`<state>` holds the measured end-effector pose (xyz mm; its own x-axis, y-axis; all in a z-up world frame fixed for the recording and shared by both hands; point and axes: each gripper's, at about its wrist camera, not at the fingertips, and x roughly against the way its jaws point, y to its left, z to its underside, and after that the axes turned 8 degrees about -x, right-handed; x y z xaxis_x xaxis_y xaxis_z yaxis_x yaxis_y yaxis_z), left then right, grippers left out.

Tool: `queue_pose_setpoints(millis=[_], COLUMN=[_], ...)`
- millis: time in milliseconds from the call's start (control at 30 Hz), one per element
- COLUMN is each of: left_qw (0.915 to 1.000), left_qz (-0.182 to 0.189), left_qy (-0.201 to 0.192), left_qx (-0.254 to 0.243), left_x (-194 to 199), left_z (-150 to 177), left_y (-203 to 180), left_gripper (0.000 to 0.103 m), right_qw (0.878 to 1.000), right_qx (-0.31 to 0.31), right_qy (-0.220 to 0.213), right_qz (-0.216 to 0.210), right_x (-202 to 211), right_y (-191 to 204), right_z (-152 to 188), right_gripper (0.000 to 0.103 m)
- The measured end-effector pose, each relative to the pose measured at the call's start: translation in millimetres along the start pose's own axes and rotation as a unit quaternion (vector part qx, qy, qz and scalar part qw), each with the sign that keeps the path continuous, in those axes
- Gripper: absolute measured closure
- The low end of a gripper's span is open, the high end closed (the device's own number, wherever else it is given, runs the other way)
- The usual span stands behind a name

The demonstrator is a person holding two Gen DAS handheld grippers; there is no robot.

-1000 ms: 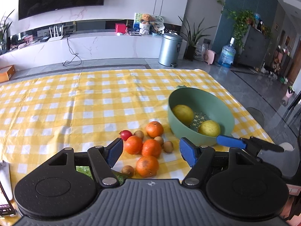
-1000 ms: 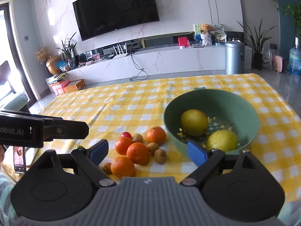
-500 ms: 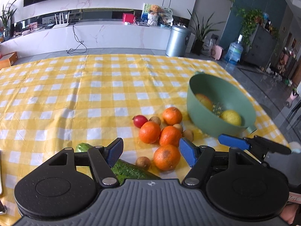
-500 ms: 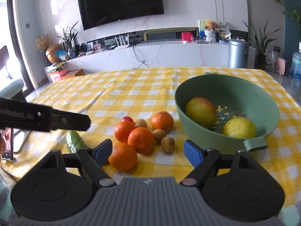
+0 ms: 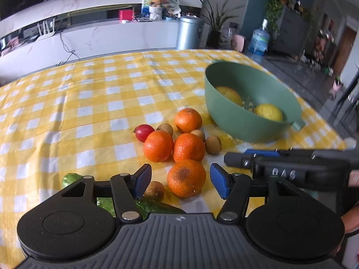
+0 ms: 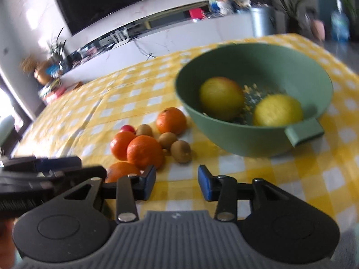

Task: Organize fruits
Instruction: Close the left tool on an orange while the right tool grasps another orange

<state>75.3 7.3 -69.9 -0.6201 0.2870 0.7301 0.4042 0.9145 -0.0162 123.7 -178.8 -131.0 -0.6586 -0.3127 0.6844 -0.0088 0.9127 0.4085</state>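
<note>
**Jaws parted over fruit pile**

Both jaws parted and just been closing, gripping nothing. My left gripper [image 5: 179,182] frames the nearest orange [image 5: 186,180], pads not touching. My right gripper [image 6: 176,182] spans bare checked cloth [image 6: 291,179]. Green bowl [image 6: 237,143] right of pile.

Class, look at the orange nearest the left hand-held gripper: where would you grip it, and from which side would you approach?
Grip the nearest orange across its widest middle, coming down from the near side. It is round, and the left hand-held gripper already frames it with open jaws, both flanks clear of the other oranges.
</note>
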Motion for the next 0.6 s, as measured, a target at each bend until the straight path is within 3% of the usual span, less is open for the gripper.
queue_pose_setpoints(millis=[433,600], left_qw=[0.9987,0.9976], left_qz=[-0.016,-0.027], left_qy=[0.023,0.024], left_qx=[-0.042,-0.059], left_x=[-25.2,-29.6], left_z=[4.9,6.0], left_y=[-16.0,-23.2], left_gripper=[0.034,0.048], right_qw=[1.0,0.999], right_qx=[-0.002,0.02], right_qy=[0.001,-0.008], right_qz=[-0.021,-0.03], right_x=[-6.9,-7.4], right_y=[-1.3,5.2], right_z=[-2.1,-0.7], right_gripper=[0.066,0.066])
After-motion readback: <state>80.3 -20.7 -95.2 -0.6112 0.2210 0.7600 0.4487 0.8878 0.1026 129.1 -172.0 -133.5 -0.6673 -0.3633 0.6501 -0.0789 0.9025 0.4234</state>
